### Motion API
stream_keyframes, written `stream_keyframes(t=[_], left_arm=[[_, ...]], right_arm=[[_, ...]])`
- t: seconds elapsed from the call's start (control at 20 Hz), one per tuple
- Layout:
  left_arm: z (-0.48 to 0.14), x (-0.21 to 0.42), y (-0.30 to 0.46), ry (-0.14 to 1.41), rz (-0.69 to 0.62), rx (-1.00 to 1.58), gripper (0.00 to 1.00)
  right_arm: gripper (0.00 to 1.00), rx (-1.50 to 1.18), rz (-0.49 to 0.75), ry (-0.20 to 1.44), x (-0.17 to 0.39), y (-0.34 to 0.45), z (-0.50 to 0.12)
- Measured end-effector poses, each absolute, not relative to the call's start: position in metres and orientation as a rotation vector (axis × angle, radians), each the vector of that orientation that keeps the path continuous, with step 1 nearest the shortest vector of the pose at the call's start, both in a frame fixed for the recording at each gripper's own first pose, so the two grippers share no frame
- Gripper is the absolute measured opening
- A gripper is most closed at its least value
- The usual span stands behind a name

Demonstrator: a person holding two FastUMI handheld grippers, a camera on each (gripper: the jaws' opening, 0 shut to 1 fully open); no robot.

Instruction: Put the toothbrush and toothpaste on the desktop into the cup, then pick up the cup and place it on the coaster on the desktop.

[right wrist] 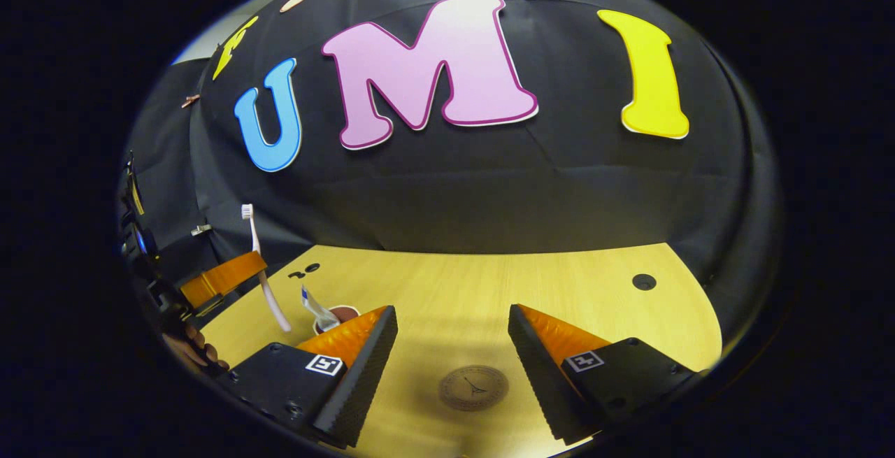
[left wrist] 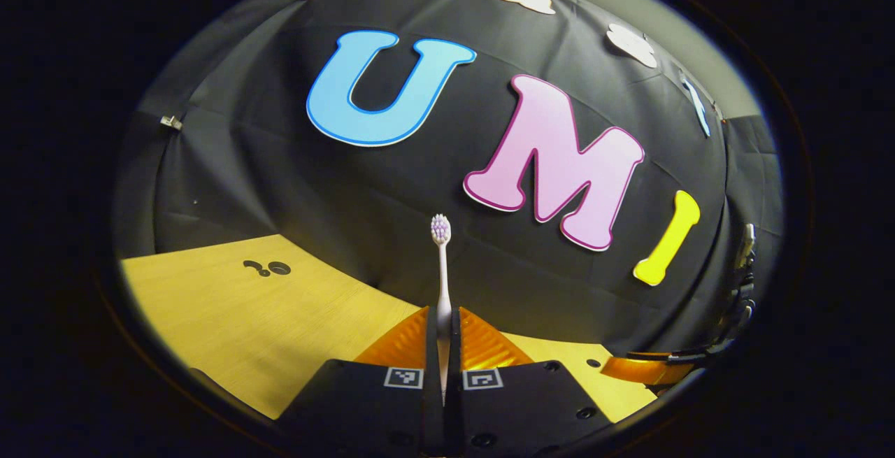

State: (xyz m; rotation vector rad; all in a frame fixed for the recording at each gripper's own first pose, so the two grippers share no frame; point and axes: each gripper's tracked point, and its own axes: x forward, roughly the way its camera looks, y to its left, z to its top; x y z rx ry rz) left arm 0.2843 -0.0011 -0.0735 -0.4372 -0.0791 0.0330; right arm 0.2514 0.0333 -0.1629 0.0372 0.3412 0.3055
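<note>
In the left gripper view the left gripper (left wrist: 443, 346) has its jaws clamped on the toothbrush (left wrist: 442, 269), which stands upright, bristles up, above the tabletop (left wrist: 266, 318). In the right gripper view the right gripper (right wrist: 453, 353) hovers with jaws wide apart over the coaster (right wrist: 473, 387). Left of the coaster, the toothpaste (right wrist: 316, 306) sticks out of the cup (right wrist: 342, 313), with the toothbrush raised just beside the cup.

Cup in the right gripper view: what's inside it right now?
The toothpaste tube sticks up out of the cup. The right gripper's finger covers most of the cup, so its bottom is hidden.
</note>
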Motion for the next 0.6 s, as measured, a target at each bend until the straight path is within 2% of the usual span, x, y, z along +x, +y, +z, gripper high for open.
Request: stream_keyframes(t=[0.05, 0.1, 0.15, 0.2, 0.25, 0.6], left_arm=[[-0.076, 0.29, -0.001, -0.088, 0.036, -0.445, 0.06], [-0.08, 0.294, 0.0, -0.098, 0.042, -0.447, 0.11], [-0.083, 0.297, -0.001, -0.109, 0.045, -0.446, 0.06], [-0.086, 0.3, -0.003, -0.117, 0.045, -0.442, 0.11], [-0.09, 0.302, -0.004, -0.125, 0.044, -0.438, 0.06], [-0.119, 0.314, -0.017, -0.147, 0.054, -0.372, 0.06]], right_arm=[[0.98, 0.029, 0.297, 0.344, 0.25, 0.027, -0.165], [0.98, 0.025, 0.291, 0.347, 0.248, 0.021, -0.167], [0.98, 0.024, 0.285, 0.35, 0.247, 0.016, -0.169], [0.98, 0.023, 0.28, 0.353, 0.246, 0.011, -0.171], [0.98, 0.021, 0.274, 0.355, 0.244, 0.006, -0.172], [0.98, -0.008, 0.243, 0.383, 0.231, -0.022, -0.188]])
